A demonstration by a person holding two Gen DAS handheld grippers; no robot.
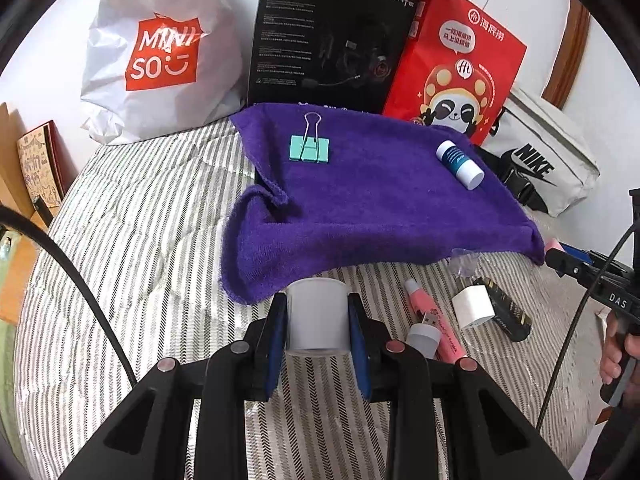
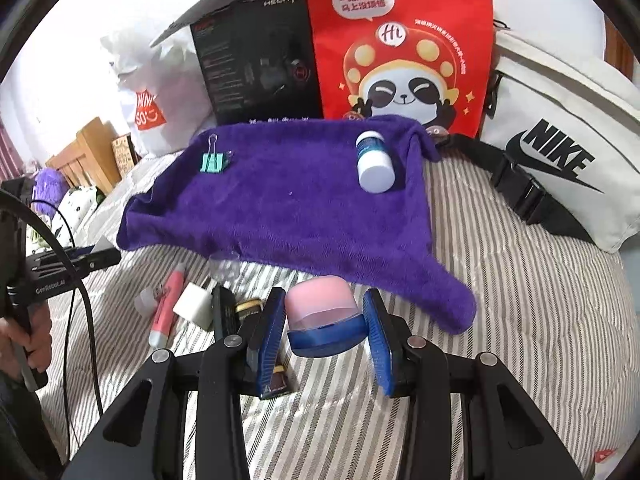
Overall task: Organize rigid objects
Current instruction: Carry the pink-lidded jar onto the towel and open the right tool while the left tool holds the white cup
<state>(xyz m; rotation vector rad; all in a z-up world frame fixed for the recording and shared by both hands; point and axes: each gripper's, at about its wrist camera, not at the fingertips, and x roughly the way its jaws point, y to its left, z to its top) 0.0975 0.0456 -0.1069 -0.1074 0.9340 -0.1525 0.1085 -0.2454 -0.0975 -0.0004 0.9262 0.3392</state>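
MINISO bag (image 1: 160, 56) stands beside HECATE box (image 1: 328, 36).

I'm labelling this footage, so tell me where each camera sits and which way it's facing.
Left wrist: sits on the left gripper, looking along its fingers, which pinch a white cup, toward the purple towel; a hand shows at right.
Right wrist: sits on the right gripper, fingers around a pink-and-blue case, facing the same towel.
Shared: towel, green binder clip, white bottle.
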